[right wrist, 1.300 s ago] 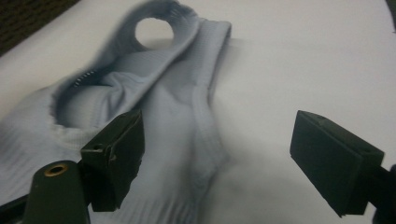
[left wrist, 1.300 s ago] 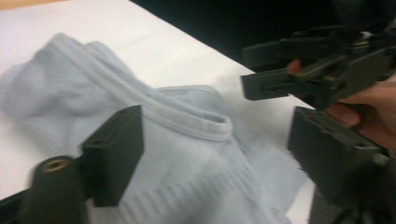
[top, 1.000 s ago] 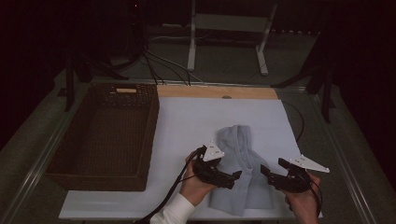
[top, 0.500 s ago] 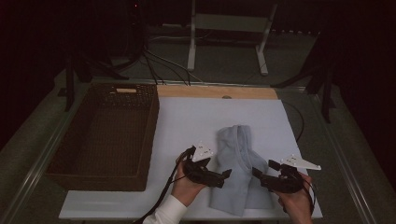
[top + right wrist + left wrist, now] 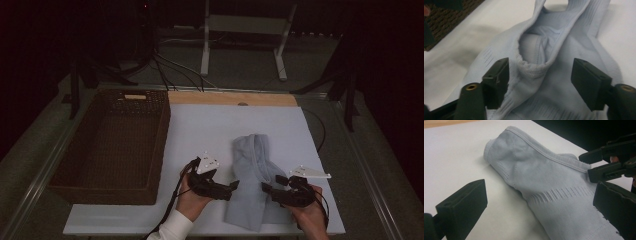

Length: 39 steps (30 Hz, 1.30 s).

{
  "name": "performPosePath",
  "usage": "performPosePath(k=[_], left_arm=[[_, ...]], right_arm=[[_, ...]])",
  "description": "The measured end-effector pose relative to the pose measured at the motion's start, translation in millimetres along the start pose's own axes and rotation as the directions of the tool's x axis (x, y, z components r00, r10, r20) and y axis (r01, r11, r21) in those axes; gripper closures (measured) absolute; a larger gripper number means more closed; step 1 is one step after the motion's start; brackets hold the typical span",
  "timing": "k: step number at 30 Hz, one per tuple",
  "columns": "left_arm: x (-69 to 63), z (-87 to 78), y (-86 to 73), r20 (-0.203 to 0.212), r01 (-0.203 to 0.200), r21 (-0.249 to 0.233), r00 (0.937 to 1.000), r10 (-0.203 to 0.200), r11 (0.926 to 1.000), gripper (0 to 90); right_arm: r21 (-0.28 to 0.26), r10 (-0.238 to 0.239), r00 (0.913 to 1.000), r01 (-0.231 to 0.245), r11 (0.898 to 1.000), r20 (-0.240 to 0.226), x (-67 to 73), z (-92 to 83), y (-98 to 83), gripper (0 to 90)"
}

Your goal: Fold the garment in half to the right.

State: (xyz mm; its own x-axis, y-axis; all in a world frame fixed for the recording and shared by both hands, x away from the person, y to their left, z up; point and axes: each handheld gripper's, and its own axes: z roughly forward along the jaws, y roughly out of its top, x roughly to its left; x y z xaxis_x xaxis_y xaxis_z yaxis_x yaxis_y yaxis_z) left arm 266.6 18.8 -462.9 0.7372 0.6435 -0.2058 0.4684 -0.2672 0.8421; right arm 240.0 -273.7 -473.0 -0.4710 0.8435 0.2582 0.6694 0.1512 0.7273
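Observation:
A light blue-grey knit garment (image 5: 255, 180) lies folded on the white table top (image 5: 210, 130), its ribbed opening (image 5: 534, 68) facing my right gripper. My left gripper (image 5: 231, 186) rests at the garment's left edge with its jaws wide open. In the left gripper view the garment (image 5: 544, 177) lies ahead of my left gripper (image 5: 539, 212) and partly between its jaws. My right gripper (image 5: 266, 189) reaches in from the right. Its jaws have just been closing, with the ribbed edge between them in the right gripper view (image 5: 544, 75). The pads stand apart and do not pinch the fabric.
A brown wicker basket (image 5: 162, 145) stands at the left of the table; its corner shows in the right gripper view (image 5: 451, 15). A wooden strip (image 5: 230, 98) runs along the far edge. Cables and a metal stand (image 5: 205, 45) lie beyond the table.
Both grippers have shifted to the left. The left one has drawn back to the garment's left edge. The right one has come over the garment, with its jaws narrower.

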Motion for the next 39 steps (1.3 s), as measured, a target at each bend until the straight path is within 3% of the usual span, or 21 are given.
performPosePath(k=[6,9,11,14,24,39], left_arm=[[2.6,-3.2,-2.8,-0.008,0.004,0.001,1.0,-0.004,1.0,0.0],[2.8,-3.7,-5.3,-0.01,-0.003,0.008,0.9999,0.003,1.0,0.0],[2.9,-3.9,-6.6,-0.012,-0.009,0.016,0.9999,0.009,0.9998,0.0],[2.8,-4.0,-7.5,-0.01,-0.007,0.015,0.9999,0.007,0.9999,0.0],[3.5,-4.5,-6.9,-0.005,0.001,0.005,1.0,-0.001,1.0,0.0],[4.5,-6.2,-5.9,0.022,0.017,-0.007,0.9996,-0.017,0.9998,0.0]], right_arm=[[0.037,0.025,0.9989,-0.023,0.999,-0.039,-2.4,7.2,1.3,49.6],[0.049,0.038,0.9976,-0.035,0.998,-0.059,-3.3,9.3,1.9,61.7],[0.047,0.027,0.998,-0.024,0.999,-0.057,-2.4,9.1,2.8,71.6],[0.043,-0.002,0.9991,0.004,0.999,-0.043,0.0,8.4,4.6,79.2],[-0.023,-0.003,1.0,0.003,1.0,0.004,-10.1,-4.0,13.9,81.6],[-0.027,-0.014,0.9908,0.018,0.999,0.135,-30.2,-11.7,15.5,81.9]])
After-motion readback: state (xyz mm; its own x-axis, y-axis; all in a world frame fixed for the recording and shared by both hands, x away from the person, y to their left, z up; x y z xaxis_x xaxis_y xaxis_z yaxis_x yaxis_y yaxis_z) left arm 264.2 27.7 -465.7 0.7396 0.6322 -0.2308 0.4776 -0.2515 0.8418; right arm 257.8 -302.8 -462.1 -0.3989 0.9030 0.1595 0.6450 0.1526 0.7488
